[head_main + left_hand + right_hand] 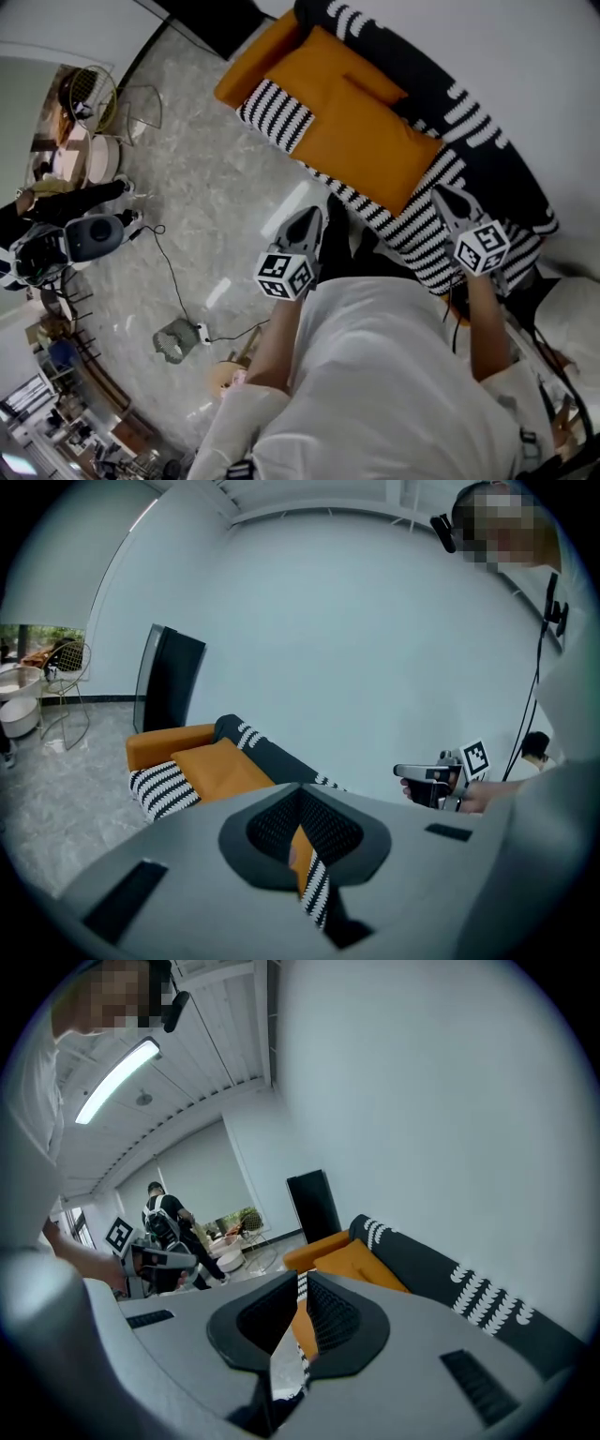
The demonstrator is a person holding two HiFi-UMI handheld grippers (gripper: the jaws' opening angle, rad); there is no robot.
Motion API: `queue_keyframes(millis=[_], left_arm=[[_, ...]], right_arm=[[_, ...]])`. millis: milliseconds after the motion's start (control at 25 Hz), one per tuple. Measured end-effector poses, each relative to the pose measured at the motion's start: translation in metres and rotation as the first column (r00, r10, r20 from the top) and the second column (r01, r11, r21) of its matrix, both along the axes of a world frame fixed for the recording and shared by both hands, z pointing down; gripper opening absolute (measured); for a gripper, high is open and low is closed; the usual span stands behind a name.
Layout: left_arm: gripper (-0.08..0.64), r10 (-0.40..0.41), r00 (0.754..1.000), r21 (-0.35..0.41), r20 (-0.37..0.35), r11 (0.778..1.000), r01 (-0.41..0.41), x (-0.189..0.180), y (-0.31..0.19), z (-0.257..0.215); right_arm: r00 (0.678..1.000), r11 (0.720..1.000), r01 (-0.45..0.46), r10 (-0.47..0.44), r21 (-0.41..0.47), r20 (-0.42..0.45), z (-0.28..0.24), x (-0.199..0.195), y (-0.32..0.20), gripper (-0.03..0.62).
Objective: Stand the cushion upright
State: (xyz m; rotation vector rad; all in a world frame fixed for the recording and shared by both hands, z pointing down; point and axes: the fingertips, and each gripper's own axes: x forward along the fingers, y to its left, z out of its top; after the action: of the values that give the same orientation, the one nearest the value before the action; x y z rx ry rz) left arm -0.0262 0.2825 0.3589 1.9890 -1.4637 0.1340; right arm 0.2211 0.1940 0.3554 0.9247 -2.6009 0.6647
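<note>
On sofa (277, 114), cushion (364, 141) flat, lengthwise along it

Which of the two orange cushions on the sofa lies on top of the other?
The small orange cushion, lying flat near the black backrest; the large orange cushion beneath it spreads across the striped seat.

We found no readable words, numbers, brand names or signs in any of the three views. The only printed marks we saw were black-and-white square code patterns. In the head view they stood on the left marker cube (285, 275) of the left tool (312, 216) at lower centre, and on the right marker cube (481, 247) of the right tool (442, 195) at right. Each tool's view showed the other cube small near the frame edge. None carried letters or digits.
</note>
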Motion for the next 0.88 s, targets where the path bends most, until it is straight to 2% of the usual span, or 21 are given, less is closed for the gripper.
queue_keyframes(millis=[400, 600, 680, 880], left_arm=[[0.017, -0.041, 0.993, -0.079, -0.109, 0.996, 0.032, -0.006, -0.053, 0.042], [0.034, -0.058, 0.990, -0.123, -0.132, 0.992, 0.042, -0.014, -0.074, 0.064], [0.047, -0.068, 0.987, -0.143, -0.146, 0.989, 0.047, -0.017, -0.080, 0.074], [0.072, -0.086, 0.982, -0.188, -0.166, 0.981, 0.054, -0.017, -0.090, 0.110]], right_arm=[[0.998, 0.998, 0.027, -0.030, -0.062, -0.046, 0.019, -0.028, -0.056, 0.044], [0.998, 0.994, 0.035, -0.042, -0.106, -0.056, 0.034, -0.047, -0.086, 0.074], [0.996, 0.992, 0.041, -0.050, -0.123, -0.074, 0.044, -0.053, -0.095, 0.099], [0.989, 0.987, 0.064, -0.083, -0.148, -0.126, 0.077, -0.058, -0.111, 0.111]])
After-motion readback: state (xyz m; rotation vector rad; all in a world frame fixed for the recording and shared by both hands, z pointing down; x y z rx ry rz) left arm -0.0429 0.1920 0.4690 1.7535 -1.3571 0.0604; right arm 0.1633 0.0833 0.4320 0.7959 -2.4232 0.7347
